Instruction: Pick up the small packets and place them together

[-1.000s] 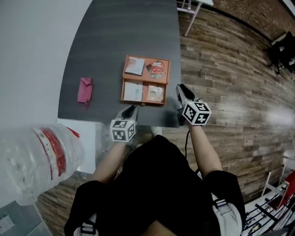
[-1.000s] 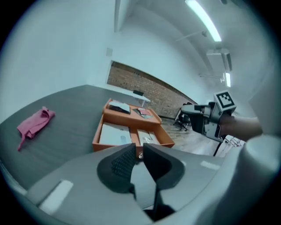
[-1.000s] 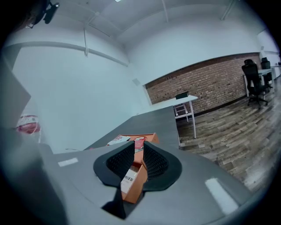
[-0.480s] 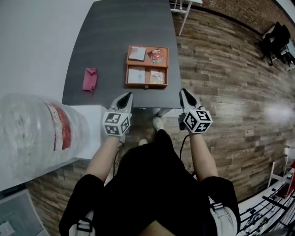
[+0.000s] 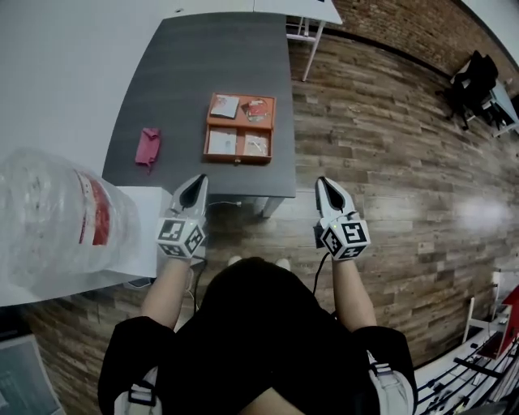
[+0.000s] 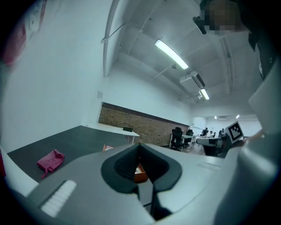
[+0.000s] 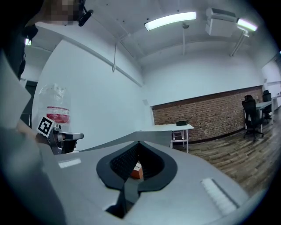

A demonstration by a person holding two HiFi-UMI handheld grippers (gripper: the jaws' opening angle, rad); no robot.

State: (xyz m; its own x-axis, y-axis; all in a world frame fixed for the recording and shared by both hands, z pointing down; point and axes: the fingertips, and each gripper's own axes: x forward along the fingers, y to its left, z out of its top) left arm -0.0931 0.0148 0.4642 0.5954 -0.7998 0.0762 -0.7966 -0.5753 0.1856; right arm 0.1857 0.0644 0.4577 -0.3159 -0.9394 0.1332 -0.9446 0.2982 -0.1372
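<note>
An orange tray [image 5: 238, 148] with four compartments sits near the front edge of the dark grey table [image 5: 186, 73]. Small packets [image 5: 225, 106] lie in its compartments, a reddish one [image 5: 257, 109] at the back right. My left gripper [image 5: 197, 180] hangs off the table's front edge, shut and empty. My right gripper [image 5: 323, 181] is over the wooden floor at the table's front right corner, also shut and empty. In the left gripper view, the tray [image 6: 139, 170] shows through the notch behind the closed jaws. It shows the same way [image 7: 137, 171] in the right gripper view.
A pink cloth [image 5: 147, 146] lies on the table's left side, also seen in the left gripper view [image 6: 50, 160]. A large clear water bottle [image 5: 57, 219] stands at my left on a white surface [image 5: 134, 243]. A white table [image 5: 312, 10] stands beyond, and office chairs [image 5: 474, 81] sit far right.
The person has stepped back from the table. Both grippers have drawn away from the tray and now hang off the table's front edge. The tray looks smaller and farther away.
</note>
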